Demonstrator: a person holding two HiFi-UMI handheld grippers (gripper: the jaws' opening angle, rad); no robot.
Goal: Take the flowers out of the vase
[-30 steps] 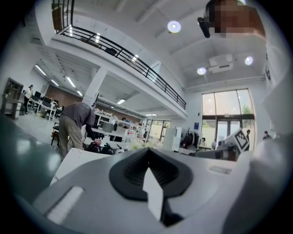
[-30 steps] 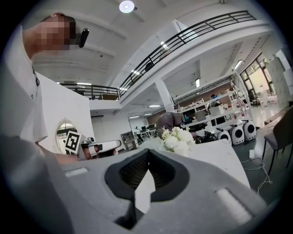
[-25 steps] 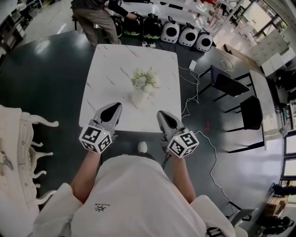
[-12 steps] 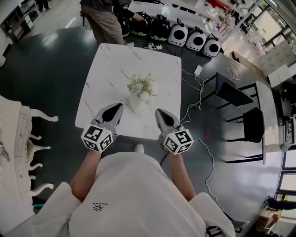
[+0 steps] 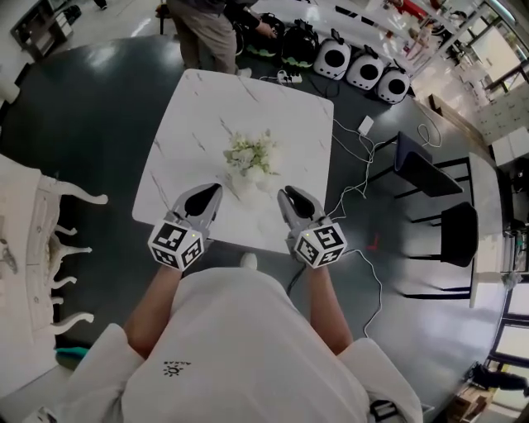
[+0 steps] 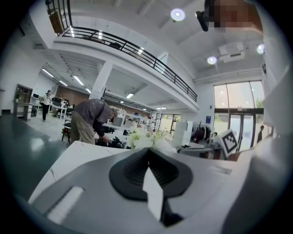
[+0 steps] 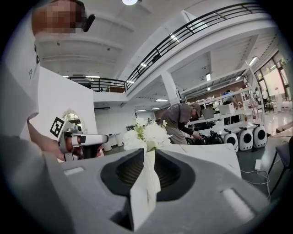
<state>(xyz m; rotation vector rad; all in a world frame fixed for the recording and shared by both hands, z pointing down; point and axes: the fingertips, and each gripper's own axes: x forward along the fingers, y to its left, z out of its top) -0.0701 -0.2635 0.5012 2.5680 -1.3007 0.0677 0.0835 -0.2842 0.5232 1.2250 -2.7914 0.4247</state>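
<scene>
White flowers stand in a small white vase near the front of a white marble table. In the head view my left gripper sits just left of the vase and my right gripper just right of it, both over the table's near edge and apart from the vase. Both are shut with nothing held. The left gripper view shows its closed tips with the flowers beyond them. The right gripper view shows its closed tips below the flowers, and the other gripper at left.
A person bends over at the table's far side beside several white rounded cases on the dark floor. White cables trail on the floor right of the table. Black chairs stand further right, white ornate furniture at left.
Both grippers have moved forward and a little down, closer to the vase on either side. Their jaws stay shut, and the flowers remain in the vase.
</scene>
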